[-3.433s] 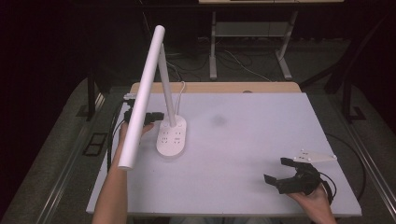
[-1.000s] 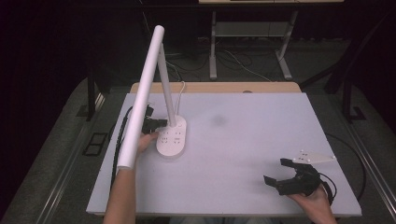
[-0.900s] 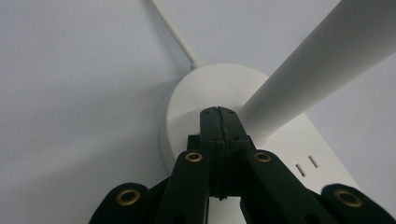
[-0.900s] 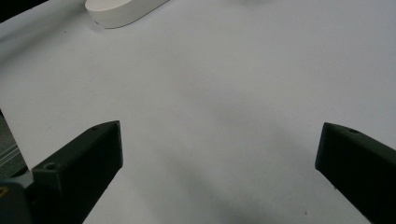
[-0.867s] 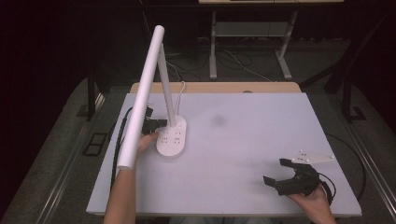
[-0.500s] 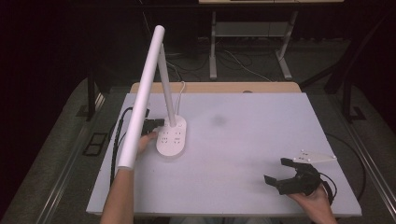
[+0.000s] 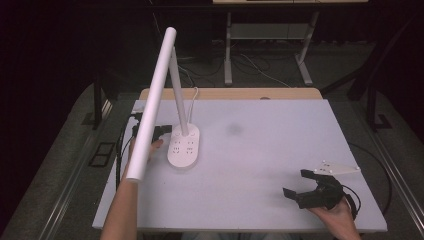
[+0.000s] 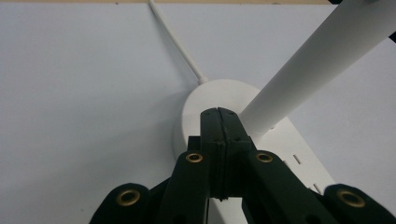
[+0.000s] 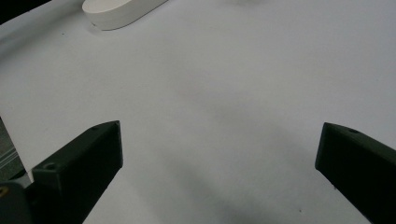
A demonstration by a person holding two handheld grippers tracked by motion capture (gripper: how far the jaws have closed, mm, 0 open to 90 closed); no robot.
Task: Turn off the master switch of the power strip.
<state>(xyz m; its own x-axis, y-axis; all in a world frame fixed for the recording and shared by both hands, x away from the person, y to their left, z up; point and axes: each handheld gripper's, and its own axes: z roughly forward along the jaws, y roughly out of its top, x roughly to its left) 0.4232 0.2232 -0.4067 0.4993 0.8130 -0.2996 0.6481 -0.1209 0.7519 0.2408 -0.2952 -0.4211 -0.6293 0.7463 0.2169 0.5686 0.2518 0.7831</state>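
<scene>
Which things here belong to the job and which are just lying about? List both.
In the job:
- lamp, white, on the table
- left gripper, shut, tips at the lamp's base

Lying about:
- right gripper, open, idle
- desk legs behind

Your high view looks down and forward from above your side of the white table (image 7: 260, 150), far enough to take in all of it. Your left gripper view sits very close to the lamp base (image 8: 201, 100), looking along the tabletop. Your right gripper view looks low across bare table toward the same lamp base (image 9: 119, 14), far off. All three views share that base.
</scene>
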